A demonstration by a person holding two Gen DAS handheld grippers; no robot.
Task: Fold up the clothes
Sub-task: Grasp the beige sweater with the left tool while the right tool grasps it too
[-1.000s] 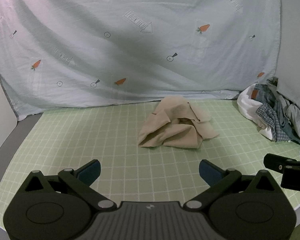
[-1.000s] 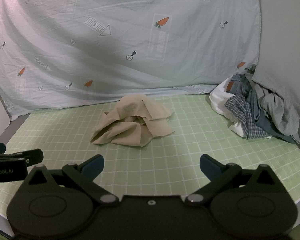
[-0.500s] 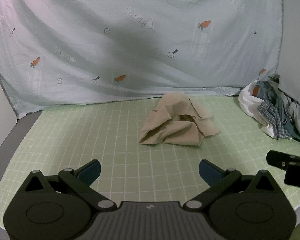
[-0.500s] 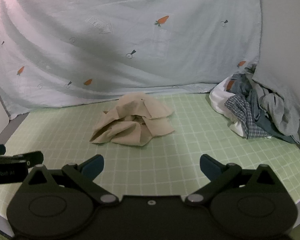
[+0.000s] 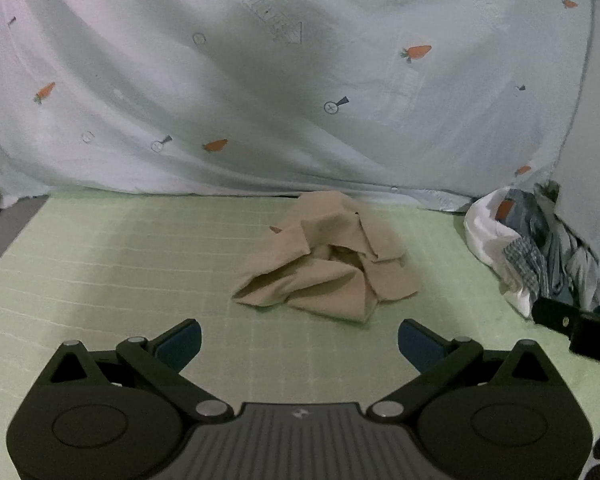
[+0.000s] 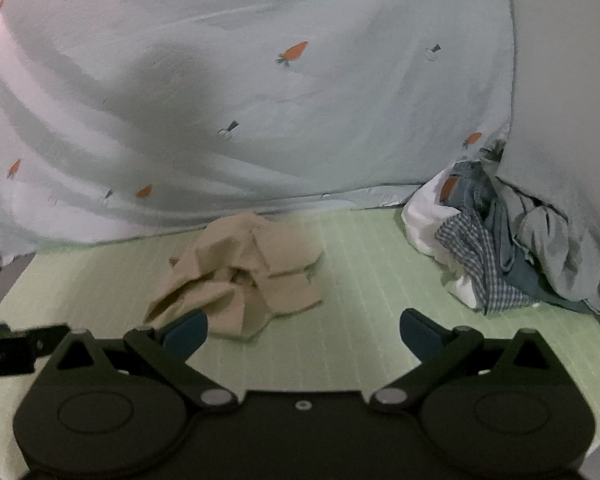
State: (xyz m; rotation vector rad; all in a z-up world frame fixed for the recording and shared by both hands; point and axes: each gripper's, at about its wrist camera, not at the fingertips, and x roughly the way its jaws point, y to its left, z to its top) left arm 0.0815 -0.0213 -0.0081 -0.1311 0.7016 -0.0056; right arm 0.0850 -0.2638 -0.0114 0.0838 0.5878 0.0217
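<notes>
Beige garment (image 5: 324, 258) lies crumpled, soft & light; best gripped at a loose edge w/ both grippers' fingers (image 5: 179, 340) spread, nothing held.

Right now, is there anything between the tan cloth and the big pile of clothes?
No. Between the tan cloth and the pile of clothes there is only bare green checked mat. The right wrist view shows it best.

No legible text anywhere
</notes>
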